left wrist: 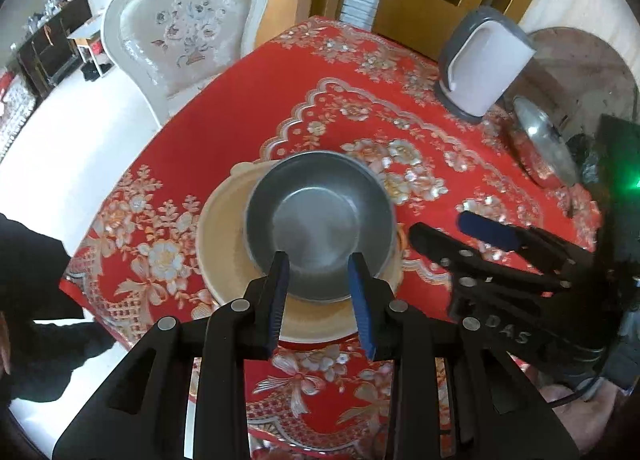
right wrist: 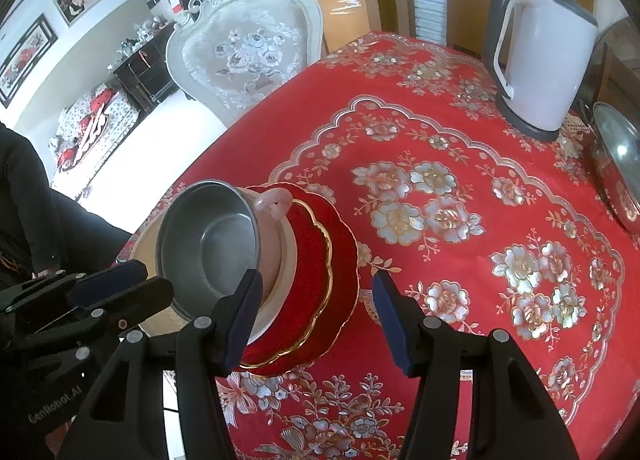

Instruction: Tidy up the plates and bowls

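Observation:
A steel bowl (left wrist: 320, 215) (right wrist: 208, 236) sits nested in a pink handled bowl (right wrist: 276, 203). Both rest on a stack of cream plates (left wrist: 224, 260) and red gold-rimmed plates (right wrist: 320, 260) near the table's left edge. My left gripper (left wrist: 319, 272) hangs over the steel bowl's near rim, pads apart, nothing pressed between them. In the right wrist view the left gripper (right wrist: 156, 278) lies at the bowl's lower left. My right gripper (right wrist: 316, 300) stands open around the near edge of the red plates, its right pad clear of them. The right gripper (left wrist: 440, 224) also shows right of the stack.
A red flowered tablecloth (right wrist: 460, 260) covers the table. A white and grey kettle (left wrist: 484, 63) (right wrist: 540, 55) stands at the back right, with a steel lid (left wrist: 548, 143) (right wrist: 620, 163) beside it. A white ornate chair (left wrist: 188, 27) stands behind the table. A person's dark sleeve (left wrist: 32, 280) is at the left.

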`<state>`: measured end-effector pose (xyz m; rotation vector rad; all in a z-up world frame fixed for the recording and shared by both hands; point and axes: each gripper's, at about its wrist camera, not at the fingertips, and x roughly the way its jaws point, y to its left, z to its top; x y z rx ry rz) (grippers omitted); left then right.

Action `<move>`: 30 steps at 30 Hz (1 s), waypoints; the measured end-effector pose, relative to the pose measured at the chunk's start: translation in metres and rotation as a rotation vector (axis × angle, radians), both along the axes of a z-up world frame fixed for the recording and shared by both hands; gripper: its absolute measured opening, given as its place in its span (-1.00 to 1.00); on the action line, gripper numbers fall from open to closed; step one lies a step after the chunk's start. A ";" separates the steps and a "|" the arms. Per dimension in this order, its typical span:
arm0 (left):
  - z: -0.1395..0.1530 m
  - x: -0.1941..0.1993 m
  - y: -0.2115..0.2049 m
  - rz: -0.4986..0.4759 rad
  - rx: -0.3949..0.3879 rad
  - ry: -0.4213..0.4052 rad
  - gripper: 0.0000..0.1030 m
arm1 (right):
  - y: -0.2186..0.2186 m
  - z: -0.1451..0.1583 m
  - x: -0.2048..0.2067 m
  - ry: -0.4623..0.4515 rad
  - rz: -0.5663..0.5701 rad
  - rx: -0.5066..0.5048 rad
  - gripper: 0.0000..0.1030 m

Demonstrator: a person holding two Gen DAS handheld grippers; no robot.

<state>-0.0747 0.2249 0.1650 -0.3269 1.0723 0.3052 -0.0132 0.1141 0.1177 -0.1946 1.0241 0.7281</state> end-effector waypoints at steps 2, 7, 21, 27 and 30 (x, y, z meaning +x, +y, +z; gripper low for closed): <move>-0.002 0.001 -0.002 -0.007 0.028 0.017 -0.42 | -0.001 -0.001 0.001 0.003 -0.002 0.000 0.11; -0.005 0.000 -0.004 -0.025 0.017 0.020 -0.42 | -0.001 -0.002 0.001 0.004 -0.001 -0.002 0.11; -0.001 -0.002 0.004 0.003 -0.008 -0.001 -0.42 | 0.000 -0.003 0.000 0.006 0.004 0.000 0.11; -0.002 -0.002 0.003 0.000 -0.006 0.002 -0.42 | 0.000 -0.006 0.001 0.012 0.002 -0.002 0.11; -0.002 -0.002 0.003 0.001 -0.013 0.002 -0.42 | -0.001 -0.006 0.002 0.012 -0.001 -0.001 0.11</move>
